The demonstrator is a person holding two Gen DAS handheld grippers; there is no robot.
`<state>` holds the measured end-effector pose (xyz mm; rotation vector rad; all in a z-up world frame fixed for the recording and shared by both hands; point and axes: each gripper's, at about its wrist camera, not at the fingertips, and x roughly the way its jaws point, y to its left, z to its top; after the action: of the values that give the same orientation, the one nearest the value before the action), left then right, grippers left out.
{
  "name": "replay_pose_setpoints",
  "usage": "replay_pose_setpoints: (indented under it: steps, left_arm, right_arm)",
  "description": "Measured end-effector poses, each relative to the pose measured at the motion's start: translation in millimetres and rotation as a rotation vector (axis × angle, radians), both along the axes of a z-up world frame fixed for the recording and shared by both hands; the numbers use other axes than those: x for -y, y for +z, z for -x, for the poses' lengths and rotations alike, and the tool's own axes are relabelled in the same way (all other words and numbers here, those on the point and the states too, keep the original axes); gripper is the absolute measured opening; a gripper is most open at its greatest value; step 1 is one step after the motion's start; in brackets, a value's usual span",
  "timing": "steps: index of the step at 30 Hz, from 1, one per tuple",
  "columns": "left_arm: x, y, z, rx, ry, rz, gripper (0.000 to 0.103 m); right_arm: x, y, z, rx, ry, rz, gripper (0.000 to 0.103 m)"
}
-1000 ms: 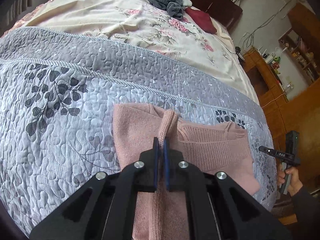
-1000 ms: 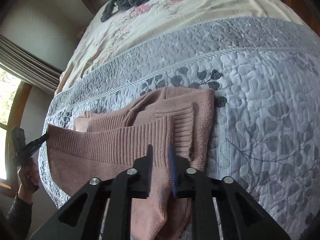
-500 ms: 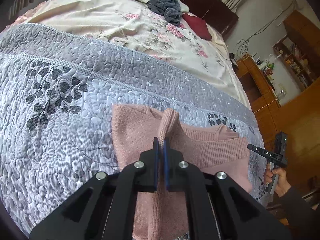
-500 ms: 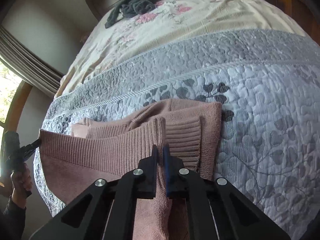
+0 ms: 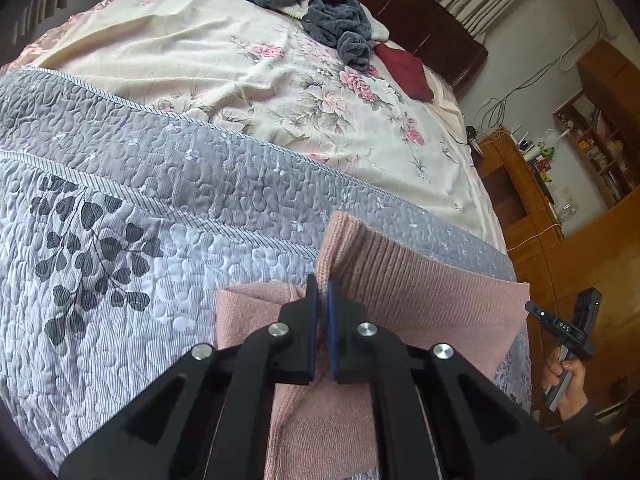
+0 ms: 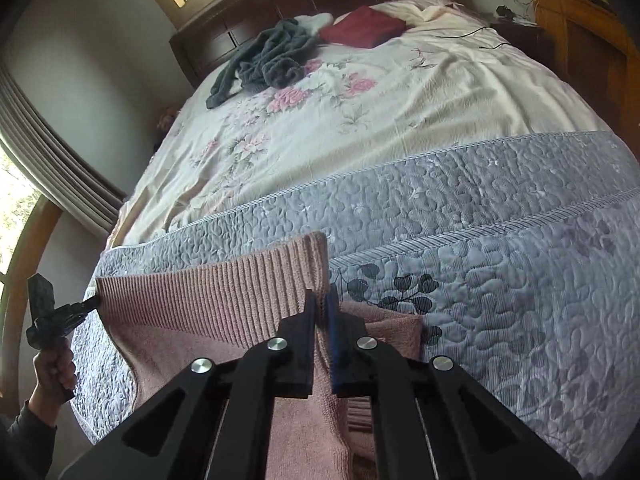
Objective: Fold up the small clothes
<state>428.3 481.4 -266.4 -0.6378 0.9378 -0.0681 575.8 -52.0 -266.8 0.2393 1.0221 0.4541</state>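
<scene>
1 grey quilt (image 5: 120,248), landmark. 1 pink sweater (image 5: 420,292): lower part on the quilt, ribbed hem lifted above it. 2 tongs of mine: left gripper (image 5: 322,292) and right gripper (image 6: 321,304), each clamped on 1 hem corner.

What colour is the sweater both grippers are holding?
Dusty pink, with a ribbed hem; the sweater shows best in the right wrist view.

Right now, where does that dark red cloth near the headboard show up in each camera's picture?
Left wrist view: red cloth upper right, right of the grey towel.
Right wrist view: red cloth top centre, right of the grey towel.
Shared landmark: the grey towel.
</scene>
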Motion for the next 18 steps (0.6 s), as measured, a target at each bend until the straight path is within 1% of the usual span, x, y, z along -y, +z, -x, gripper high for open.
replay_pose_setpoints:
  steps: [4,8,15,18]
  left_arm:
    - [-3,-23,-34,-0.047,0.002,-0.001,0.003]
    - [-6,-50,-58,-0.1,0.01,0.01,0.003]
    - [-11,-105,-82,-0.204,0.033,0.034,0.003]
    - [-11,-126,-86,-0.252,0.036,0.024,0.003]
  right_arm:
    - [-6,-21,-19,-0.035,-0.028,0.026,0.005]
    - [-8,-43,-37,-0.067,-0.054,0.042,0.005]
    - [-11,-88,-59,-0.134,-0.073,0.088,0.005]
    - [-10,-111,-64,-0.174,-0.085,0.103,0.004]
